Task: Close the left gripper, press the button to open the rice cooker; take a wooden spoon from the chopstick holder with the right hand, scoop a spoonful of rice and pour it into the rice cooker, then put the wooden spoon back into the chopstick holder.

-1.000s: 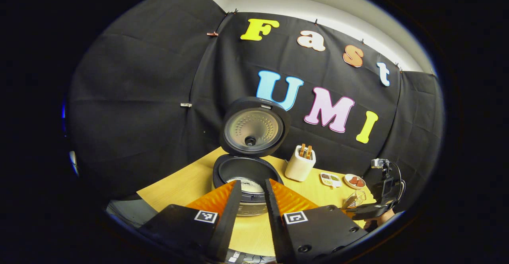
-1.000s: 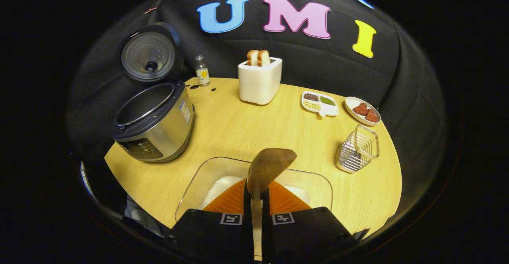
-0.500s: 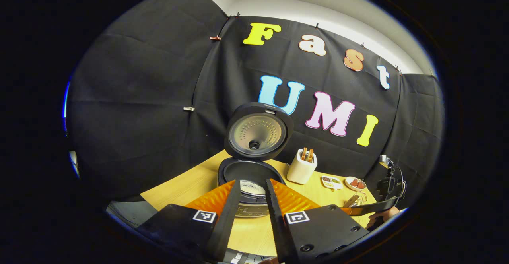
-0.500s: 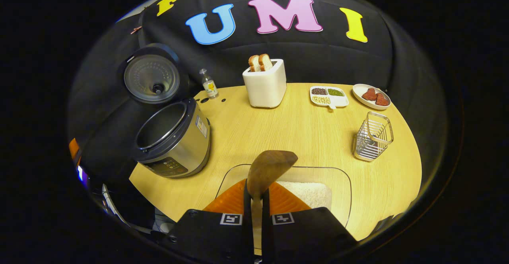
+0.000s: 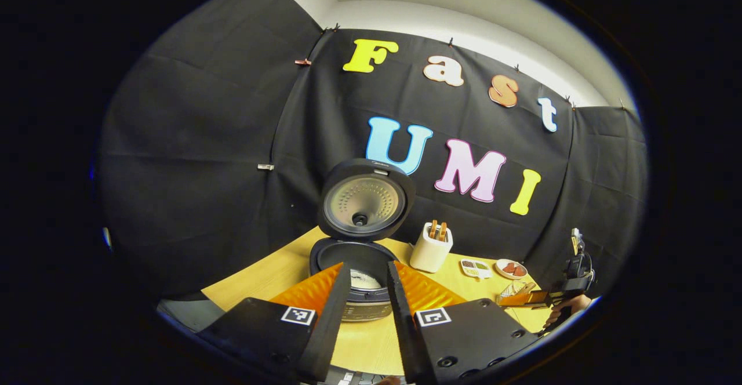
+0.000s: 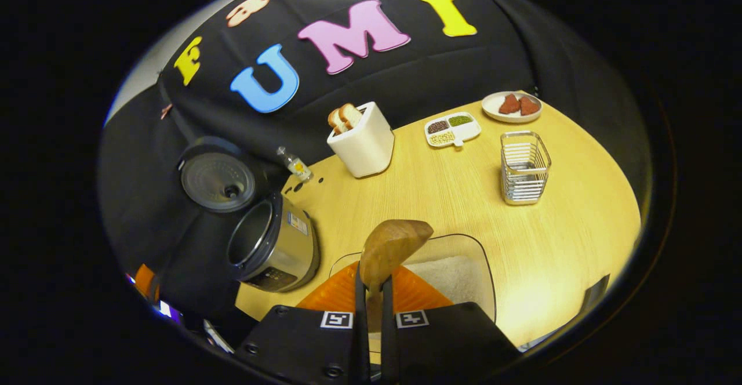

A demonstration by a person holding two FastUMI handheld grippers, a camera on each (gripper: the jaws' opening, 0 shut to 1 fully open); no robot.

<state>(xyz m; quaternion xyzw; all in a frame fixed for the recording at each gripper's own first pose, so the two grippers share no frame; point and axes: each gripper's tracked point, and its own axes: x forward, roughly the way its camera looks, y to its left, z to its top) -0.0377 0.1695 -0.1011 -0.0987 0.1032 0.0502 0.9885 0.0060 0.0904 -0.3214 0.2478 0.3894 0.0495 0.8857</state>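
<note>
Right gripper (image 6: 371, 280) pinches smooth wooden spoon (image 6: 393, 246) — seemingly empty.

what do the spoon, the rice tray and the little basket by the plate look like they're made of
Spoon: wood, likely; matte brown with faint grain.
Rice tray: clear glass or plastic, can't tell which; the table shows through its walls.
Basket: metal wire, apparently; thin shiny silver bars with gaps between.

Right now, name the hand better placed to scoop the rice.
Right. Its gripper already grips the spoon directly above the rice tray; the left gripper faces the cooker.
</note>
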